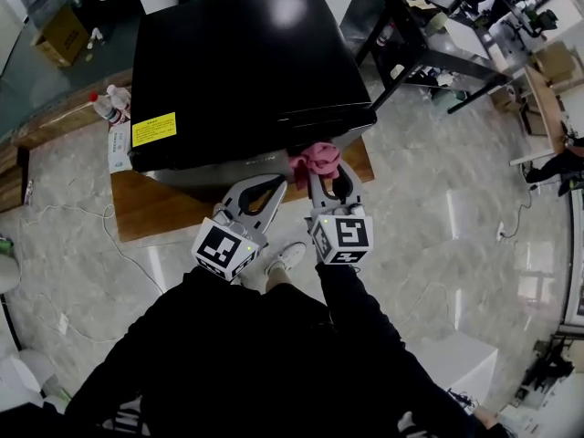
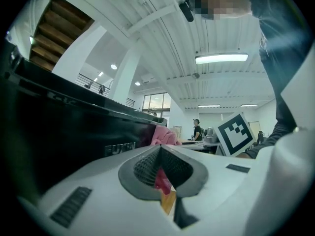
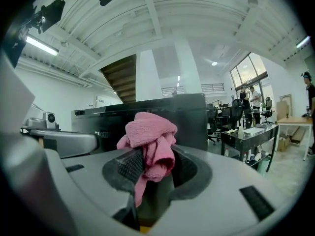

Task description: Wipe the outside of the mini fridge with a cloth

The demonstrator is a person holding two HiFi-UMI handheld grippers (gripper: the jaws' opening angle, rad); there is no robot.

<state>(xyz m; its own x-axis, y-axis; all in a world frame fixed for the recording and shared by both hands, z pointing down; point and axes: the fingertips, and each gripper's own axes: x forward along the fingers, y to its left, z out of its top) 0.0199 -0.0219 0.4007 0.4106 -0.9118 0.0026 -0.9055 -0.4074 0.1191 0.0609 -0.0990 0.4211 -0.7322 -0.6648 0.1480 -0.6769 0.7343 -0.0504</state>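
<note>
Your right gripper (image 1: 324, 176) has its jaws clamped on the pink cloth (image 1: 317, 158). In the right gripper view the cloth (image 3: 150, 132) is bunched into a wad that stands proud of the jaw tips, with a tail hanging down between them. That grip makes sense: the fabric reaches the surface first, not the hard plastic.

The cloth is at the front upper edge of the mini fridge (image 1: 246, 71), towards its right corner, where the black top meets the front face. From the head view it looks to be against that edge, but you cannot be sure it is pressing on it. The right gripper view shows the fridge (image 3: 192, 117) standing directly behind the wad.

Your left gripper (image 1: 276, 183) sits just beside the right one, pointed at the same front face, with its jaws together. In the left gripper view (image 2: 160, 149) a red sliver shows in the gap behind the tips. It is unclear whether that is cloth or something beyond. This gripper probably serves only to steady you.

The fridge rests on a low wooden worktop (image 1: 151, 208), so you reach down and forward to get at it. A yellow label (image 1: 153, 129) is stuck near the left front of the top, and bottles (image 1: 108, 106) stand off to the left.

The wipe seems to be on the front rim, with the broad top and the sides likely still to cover. Keep the wad flat to the panel so the jaws do not scrape the gloss finish.
</note>
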